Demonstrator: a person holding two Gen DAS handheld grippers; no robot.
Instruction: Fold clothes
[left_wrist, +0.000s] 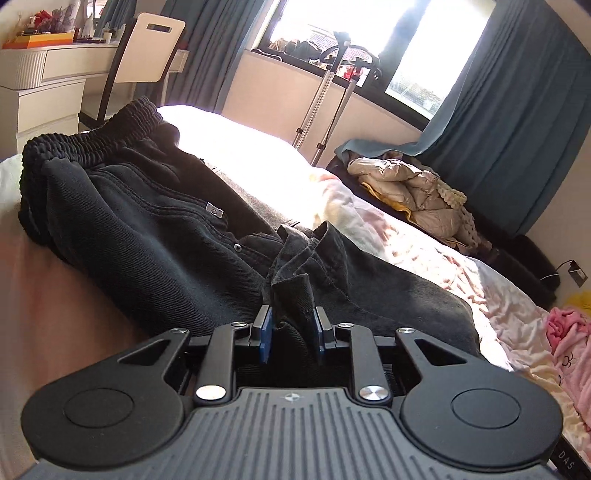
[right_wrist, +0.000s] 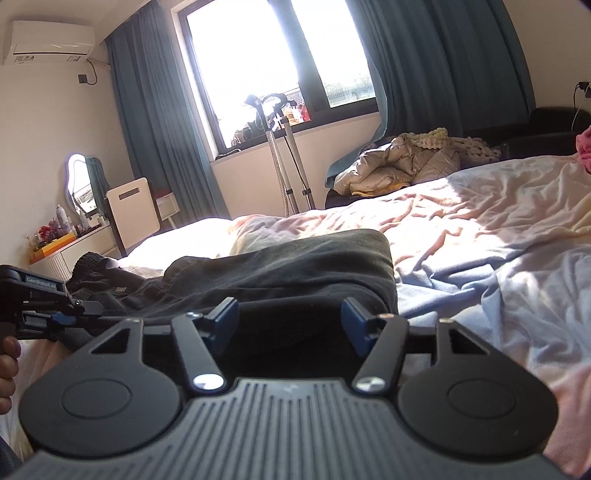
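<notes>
Over at the left, the elastic waistband of the black trousers lies bunched toward the white dresser, and the legs run along the near side of the bed, doubled over so a rounded fold sits at the right. The left gripper has its blue pads drawn in on a rumpled flap of the dark cloth, pinching it up off the leg. The right gripper stands wide apart over the folded end, holding nothing that I can see. The cloth looks like heavy cotton twill: soft, floppy, not slippery, likely to sag and drag between two holds, so I'd judge seams, hems or the thick waistband the surest places to grip. Beyond, the rumpled quilt could snag a dragged leg; a beige padded jacket and a stand by the window stay well clear.
</notes>
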